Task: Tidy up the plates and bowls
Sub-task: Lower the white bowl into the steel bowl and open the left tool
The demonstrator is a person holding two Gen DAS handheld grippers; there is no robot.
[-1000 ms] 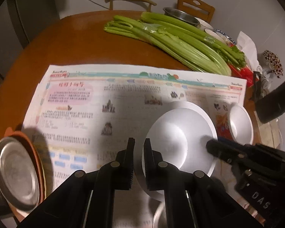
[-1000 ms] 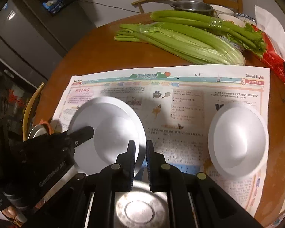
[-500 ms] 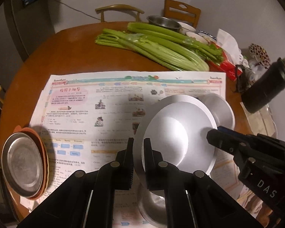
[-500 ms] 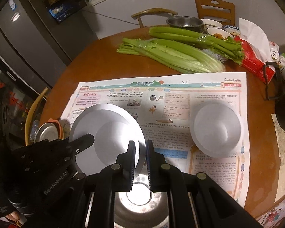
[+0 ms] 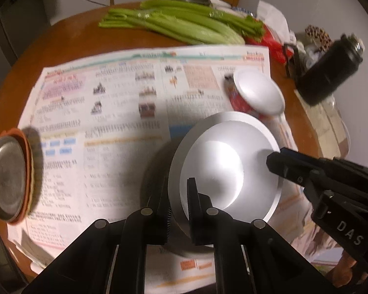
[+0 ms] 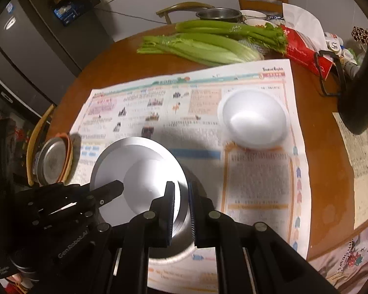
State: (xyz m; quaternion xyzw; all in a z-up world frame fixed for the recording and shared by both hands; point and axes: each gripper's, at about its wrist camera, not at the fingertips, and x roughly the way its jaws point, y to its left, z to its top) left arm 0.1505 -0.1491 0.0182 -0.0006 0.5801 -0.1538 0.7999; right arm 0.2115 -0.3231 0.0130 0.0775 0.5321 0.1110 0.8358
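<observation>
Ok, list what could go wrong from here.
The left gripper and right gripper each pinch only the thin rim of the large white plate; it could slip or tilt. It hangs over a steel bowl, so a drop would strike it. The plate stack sits at the edge of the table, easily knocked off.

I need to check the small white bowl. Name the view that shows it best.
Right wrist view: the small white bowl lies whole and unobstructed on the newspaper. Left wrist view shows it smaller, blurred, near the edge.
</observation>
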